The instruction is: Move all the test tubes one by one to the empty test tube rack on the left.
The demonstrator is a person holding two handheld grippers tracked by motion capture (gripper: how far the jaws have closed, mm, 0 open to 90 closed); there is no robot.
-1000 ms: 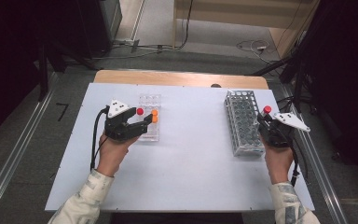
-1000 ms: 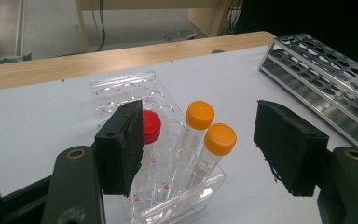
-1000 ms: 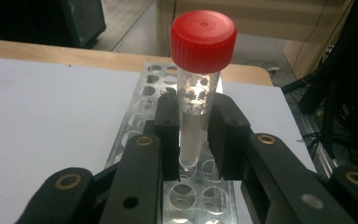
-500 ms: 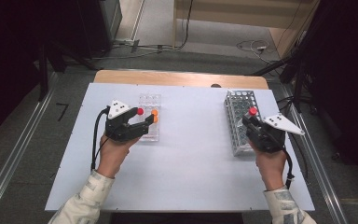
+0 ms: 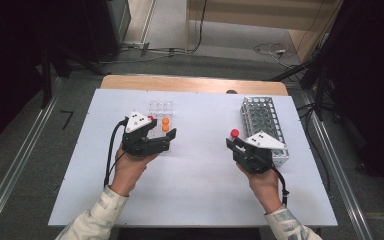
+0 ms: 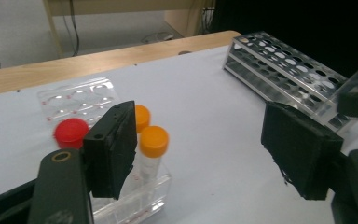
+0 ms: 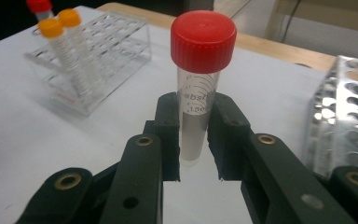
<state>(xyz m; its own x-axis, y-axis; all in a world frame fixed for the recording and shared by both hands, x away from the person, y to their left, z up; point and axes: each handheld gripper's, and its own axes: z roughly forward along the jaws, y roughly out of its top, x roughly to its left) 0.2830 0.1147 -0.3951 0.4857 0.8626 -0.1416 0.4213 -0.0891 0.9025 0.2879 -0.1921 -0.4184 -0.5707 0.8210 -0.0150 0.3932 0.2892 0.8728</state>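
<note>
My right gripper (image 5: pixel 235 143) is shut on a clear tube with a red cap (image 7: pixel 203 70), held upright over the white table (image 5: pixel 200 190), left of the tall grey tube rack (image 5: pixel 262 117). My left gripper (image 6: pixel 205 149) stands open at the near end of a small clear rack (image 6: pixel 74 98). Its jaws have just been opening, and no pad presses on anything. Two orange-capped tubes (image 6: pixel 154 140) and a red-capped tube (image 6: pixel 71 132) stand in that rack, close by the left jaw. In the high view the orange caps (image 5: pixel 165 124) show just beyond my left gripper (image 5: pixel 162 131).
The tall rack (image 6: pixel 284 60) lies along the table's right side, its holes open at the top. A wooden strip (image 5: pixel 190 83) borders the far edge. Bare white table stretches between the two hands and toward the near edge.
My right gripper has carried the red-capped tube leftward, away from the tall rack toward the table's middle. The left gripper's jaws stand wider and the hand has shifted slightly.
</note>
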